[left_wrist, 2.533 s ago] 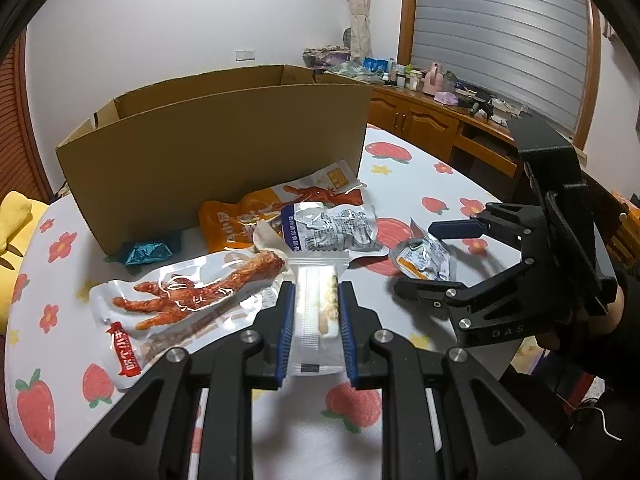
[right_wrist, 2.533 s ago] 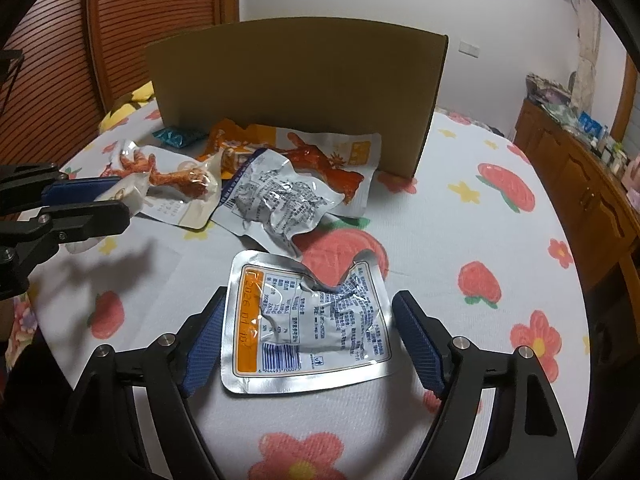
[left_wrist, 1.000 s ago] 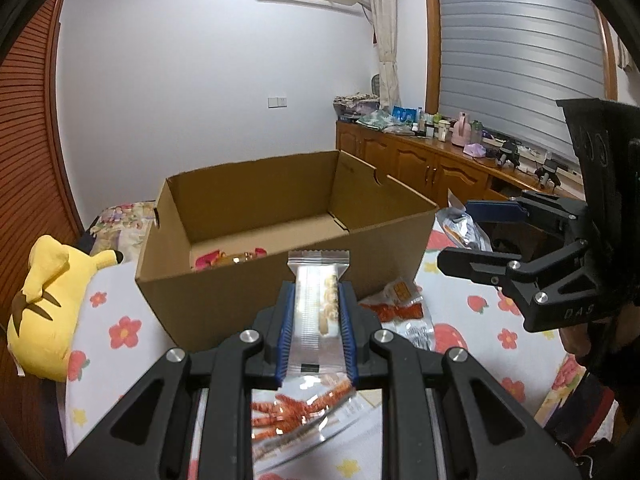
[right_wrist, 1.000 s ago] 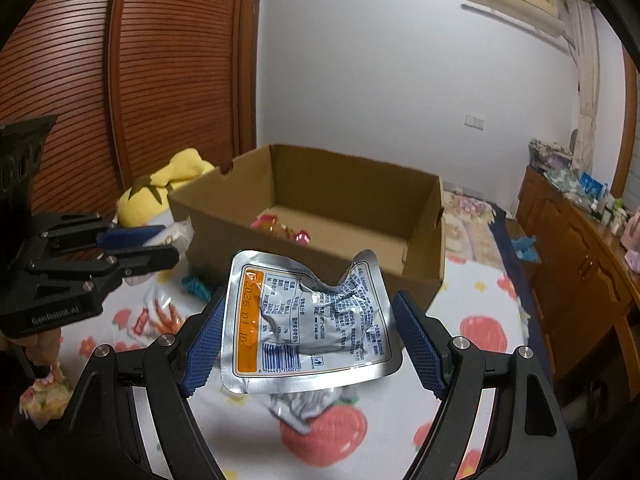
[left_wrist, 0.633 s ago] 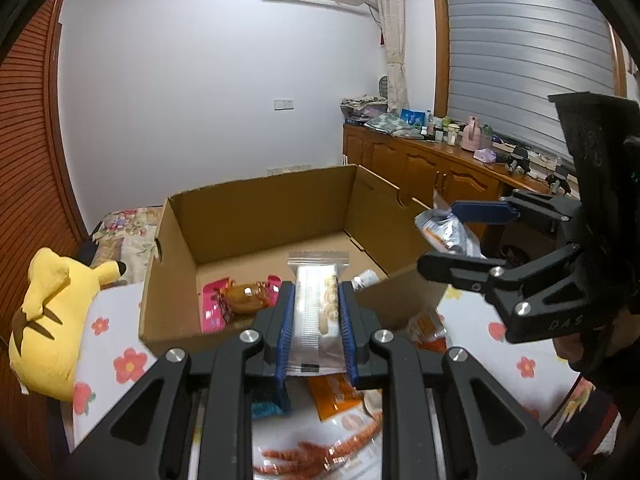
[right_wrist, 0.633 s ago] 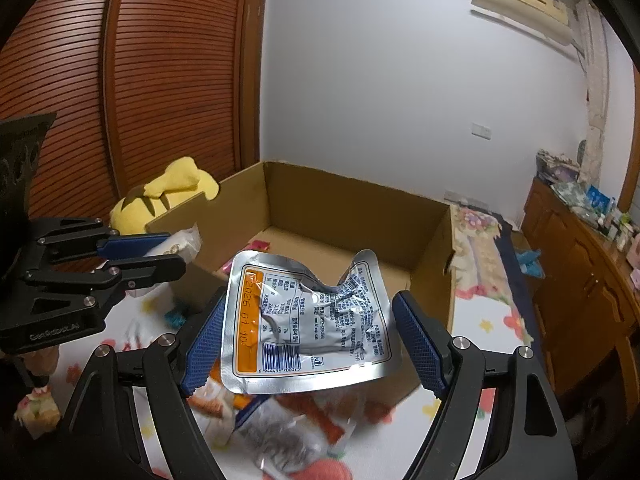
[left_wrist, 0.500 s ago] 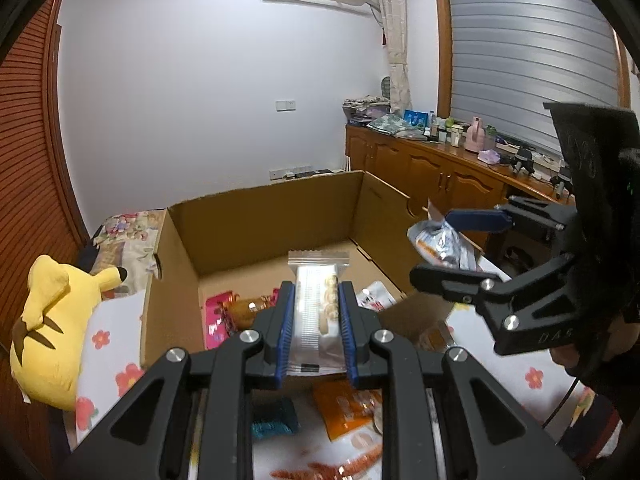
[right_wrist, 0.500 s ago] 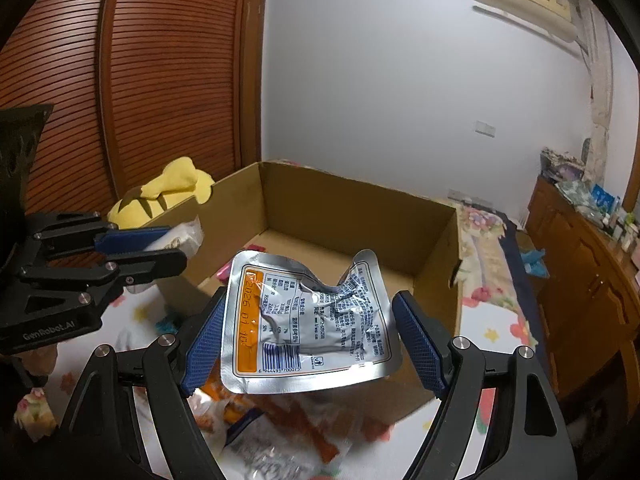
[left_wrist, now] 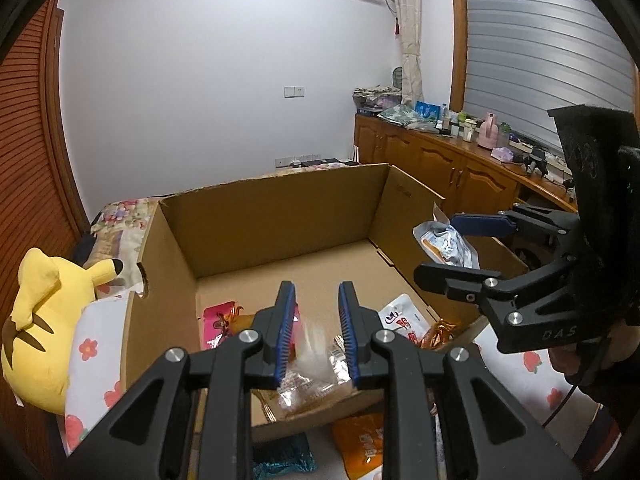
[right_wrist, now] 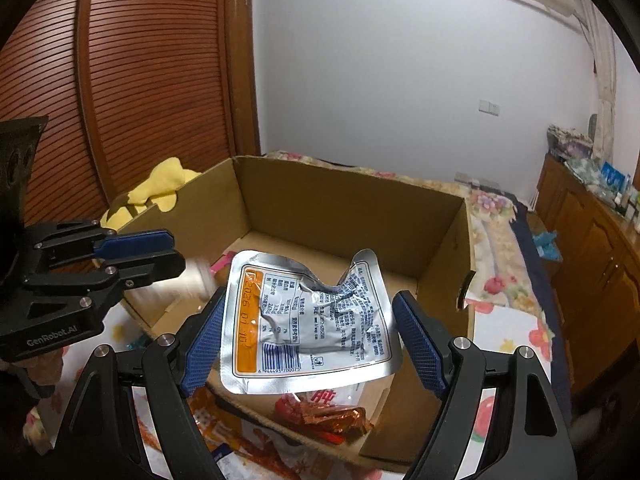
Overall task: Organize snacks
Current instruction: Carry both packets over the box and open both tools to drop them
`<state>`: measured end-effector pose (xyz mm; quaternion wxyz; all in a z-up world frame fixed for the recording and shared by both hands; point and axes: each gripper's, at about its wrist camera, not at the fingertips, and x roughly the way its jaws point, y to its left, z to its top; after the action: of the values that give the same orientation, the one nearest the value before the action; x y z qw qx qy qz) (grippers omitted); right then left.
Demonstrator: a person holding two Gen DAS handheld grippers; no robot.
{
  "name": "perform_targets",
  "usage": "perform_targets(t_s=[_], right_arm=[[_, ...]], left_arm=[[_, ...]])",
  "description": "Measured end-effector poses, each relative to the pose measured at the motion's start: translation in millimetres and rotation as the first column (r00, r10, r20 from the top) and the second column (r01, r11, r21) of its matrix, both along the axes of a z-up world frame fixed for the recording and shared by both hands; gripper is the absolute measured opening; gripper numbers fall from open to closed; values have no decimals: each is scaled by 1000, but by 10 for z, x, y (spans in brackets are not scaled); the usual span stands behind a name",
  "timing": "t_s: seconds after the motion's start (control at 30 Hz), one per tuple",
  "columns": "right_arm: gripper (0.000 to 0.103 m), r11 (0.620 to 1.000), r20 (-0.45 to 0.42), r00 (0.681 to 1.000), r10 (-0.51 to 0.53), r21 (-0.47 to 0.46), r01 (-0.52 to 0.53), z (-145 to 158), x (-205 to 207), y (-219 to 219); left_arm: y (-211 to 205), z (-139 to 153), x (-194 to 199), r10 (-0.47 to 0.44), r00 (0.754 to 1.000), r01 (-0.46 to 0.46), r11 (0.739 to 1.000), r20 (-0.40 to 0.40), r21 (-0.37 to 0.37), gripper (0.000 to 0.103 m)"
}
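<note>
- The left gripper (left_wrist: 316,332) points down over the near wall of the cardboard box (left_wrist: 280,216); its jaws are clenched to a narrow gap
- A clear snack packet (left_wrist: 312,364) shows only as a blur, low between the blue pads and partly under them; it cannot be told if the pads press on it
- The right gripper (right_wrist: 308,300) has its jaws wide and is grasping a silver pouch (right_wrist: 308,320) by its two side edges; the pouch has an orange stripe and a barcode and it faces the camera
- This pouch hangs in the air above the near part of the box, on the right side, not touching the cardboard
- On the floor of the box lie a pink packet (left_wrist: 216,320), a white packet (left_wrist: 400,318) and an orange-brown wrapped snack (left_wrist: 440,328), all near the front wall
- The box stands on the worktop (left_wrist: 520,360), which has a cloth with red flowers
- In front of the box, on the worktop, lie a teal packet (left_wrist: 284,460) and an orange packet (left_wrist: 360,440)
- A yellow plush toy (left_wrist: 40,312) sits beside the left wall of the box
</note>
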<state>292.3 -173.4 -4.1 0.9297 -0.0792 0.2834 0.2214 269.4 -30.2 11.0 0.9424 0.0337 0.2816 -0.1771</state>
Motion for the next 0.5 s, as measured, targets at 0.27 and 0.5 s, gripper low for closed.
perform_targets(t_s=[0.27,0.5], right_arm=[[84,1000,-17,1000,-14,-7,14,-67,96,34],[84,1000,-18,999,-26,-18,26,-72,94,46]], left_arm=[[1,-48,27,-4,1000,4,1000,-7,2,21],[18,-58,5,-3,1000,3,1000,-3,8,23]])
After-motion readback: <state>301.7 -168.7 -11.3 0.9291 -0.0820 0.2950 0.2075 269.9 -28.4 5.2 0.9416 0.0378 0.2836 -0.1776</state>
